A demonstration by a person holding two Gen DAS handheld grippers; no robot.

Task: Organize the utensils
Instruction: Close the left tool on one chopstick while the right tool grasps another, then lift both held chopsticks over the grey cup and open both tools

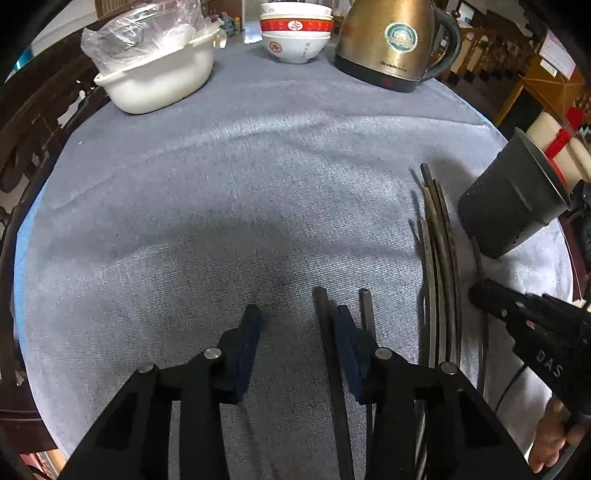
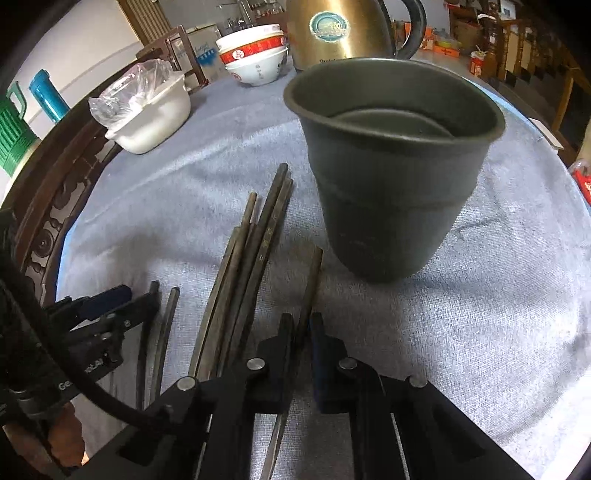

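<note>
Several dark chopsticks (image 1: 439, 266) lie side by side on the grey cloth (image 1: 221, 206); they also show in the right wrist view (image 2: 251, 243). A dark grey utensil cup (image 2: 391, 166) stands upright just right of them, and is seen in the left wrist view (image 1: 513, 203). My left gripper (image 1: 295, 314) is open low over the cloth, with one chopstick (image 1: 325, 325) against its right finger and another beside it. My right gripper (image 2: 301, 321) is closed on a single chopstick (image 2: 312, 280) that points toward the cup's base. The right gripper also shows in the left wrist view (image 1: 476, 291).
At the table's far side stand a white tub with a plastic bag (image 1: 159, 74), stacked red-and-white bowls (image 1: 295, 33) and a brass-coloured kettle (image 1: 391, 40). A carved wooden chair (image 2: 51, 206) borders the left edge. Furniture lies beyond the right edge.
</note>
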